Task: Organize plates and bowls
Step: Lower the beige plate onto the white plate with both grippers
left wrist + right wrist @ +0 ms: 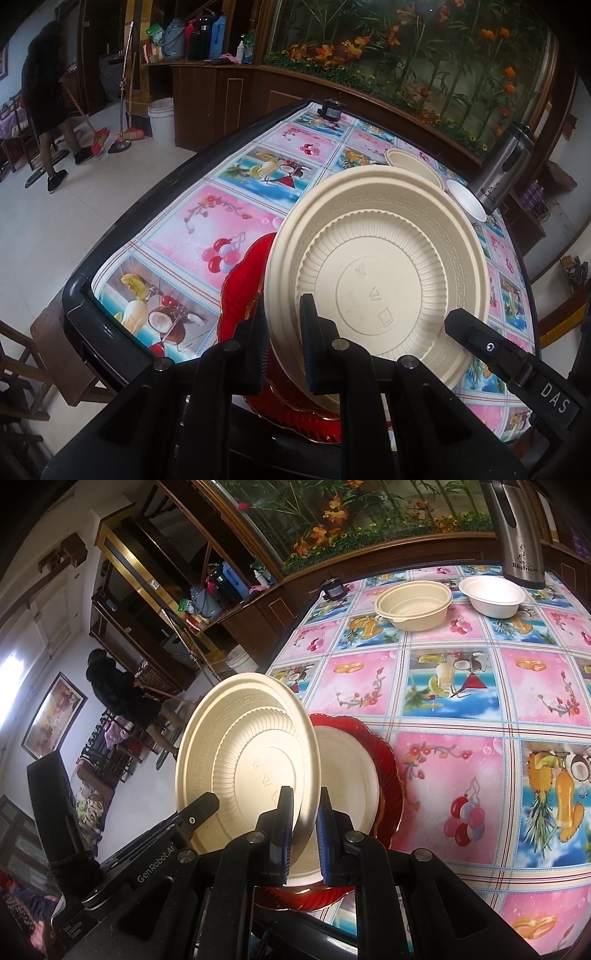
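Stacking is your step: both the left gripper [282,343] and right gripper [304,834] pinch the beige plate's [243,771] rim, tilted above the near red plate [391,771]; next, lower it flat.

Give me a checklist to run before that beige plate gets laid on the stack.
1. Left gripper clamped on beige plate rim: ok.
2. Right gripper straddles the rim; firm clamp: cannot tell.
3. White plate lies on red plate, ready to receive: ok.
4. Beige plate level for stacking: not ok, steeply tilted.
5. Beige bowl and white bowl well away from the stack: ok.
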`<action>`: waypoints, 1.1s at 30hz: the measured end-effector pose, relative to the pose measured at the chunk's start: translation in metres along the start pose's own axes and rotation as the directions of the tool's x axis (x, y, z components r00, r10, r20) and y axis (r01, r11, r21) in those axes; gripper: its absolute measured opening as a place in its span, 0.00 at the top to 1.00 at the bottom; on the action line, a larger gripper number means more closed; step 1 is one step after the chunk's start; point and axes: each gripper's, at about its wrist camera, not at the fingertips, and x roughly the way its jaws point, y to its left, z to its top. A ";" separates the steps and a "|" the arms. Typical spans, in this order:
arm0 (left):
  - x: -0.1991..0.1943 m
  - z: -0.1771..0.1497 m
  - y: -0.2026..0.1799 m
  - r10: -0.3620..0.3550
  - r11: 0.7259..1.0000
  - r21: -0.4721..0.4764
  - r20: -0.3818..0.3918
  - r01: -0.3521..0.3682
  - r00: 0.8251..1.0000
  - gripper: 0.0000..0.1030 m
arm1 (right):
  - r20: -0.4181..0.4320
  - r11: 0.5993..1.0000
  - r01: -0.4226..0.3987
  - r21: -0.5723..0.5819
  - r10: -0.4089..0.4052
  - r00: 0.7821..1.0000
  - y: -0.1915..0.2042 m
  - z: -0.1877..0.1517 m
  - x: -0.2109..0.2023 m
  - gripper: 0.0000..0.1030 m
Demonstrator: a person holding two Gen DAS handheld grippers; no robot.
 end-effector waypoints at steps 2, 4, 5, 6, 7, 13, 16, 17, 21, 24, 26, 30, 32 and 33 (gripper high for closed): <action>0.001 0.000 0.001 0.001 1.000 0.000 -0.003 -0.001 1.000 0.87 | -0.006 1.000 0.001 0.002 -0.001 1.000 -0.001 0.000 0.002 0.89; 0.003 0.000 0.002 0.002 1.000 0.000 -0.009 -0.002 1.000 0.87 | -0.010 1.000 0.002 0.003 -0.002 1.000 -0.001 -0.001 0.004 0.89; 0.004 0.000 0.002 0.003 1.000 0.000 -0.013 -0.003 1.000 0.87 | -0.013 1.000 0.002 0.004 -0.002 1.000 -0.001 -0.001 0.004 0.89; 0.006 0.000 0.003 0.004 1.000 0.001 -0.019 -0.004 1.000 0.87 | -0.017 1.000 0.004 0.003 -0.004 1.000 -0.001 -0.002 0.006 0.89; 0.008 -0.001 0.003 0.004 1.000 0.002 -0.022 -0.004 1.000 0.87 | -0.019 1.000 0.006 0.003 -0.006 1.000 -0.001 -0.002 0.007 0.89; 0.021 -0.003 0.000 0.011 1.000 0.022 -0.060 -0.009 0.998 0.86 | -0.040 1.000 0.019 0.017 -0.018 0.999 -0.007 -0.004 0.014 0.89; 0.023 -0.004 -0.001 0.016 0.999 0.032 -0.066 -0.014 0.998 0.86 | -0.050 0.999 0.023 0.027 -0.022 0.999 -0.011 -0.005 0.017 0.89; 0.023 -0.004 -0.001 0.017 0.999 0.036 -0.064 -0.015 0.998 0.86 | -0.054 0.999 0.022 0.029 -0.021 0.998 -0.011 -0.005 0.018 0.89; 0.024 -0.003 -0.001 0.024 0.999 0.044 -0.062 -0.021 0.998 0.86 | -0.064 0.999 0.023 0.032 -0.021 0.998 -0.013 -0.005 0.022 0.89; 0.027 -0.003 -0.002 0.028 0.998 0.050 -0.068 -0.025 0.997 0.86 | -0.073 0.999 0.024 0.034 -0.022 0.997 -0.015 -0.006 0.025 0.89; 0.029 -0.004 -0.003 0.030 0.998 0.057 -0.074 -0.026 0.997 0.86 | -0.077 0.999 0.028 0.037 -0.025 0.997 -0.016 -0.007 0.026 0.89; 0.029 -0.003 -0.007 0.035 0.997 0.072 -0.072 -0.030 0.997 0.86 | -0.084 0.998 0.032 0.046 -0.028 0.996 -0.020 -0.007 0.027 0.89; 0.029 -0.003 -0.007 0.036 0.997 0.074 -0.073 -0.031 0.997 0.86 | -0.087 0.998 0.032 0.049 -0.028 0.996 -0.021 -0.007 0.027 0.89; 0.029 -0.003 -0.007 0.037 0.997 0.073 -0.074 -0.032 0.997 0.86 | -0.088 0.998 0.034 0.049 -0.030 0.996 -0.021 -0.007 0.027 0.89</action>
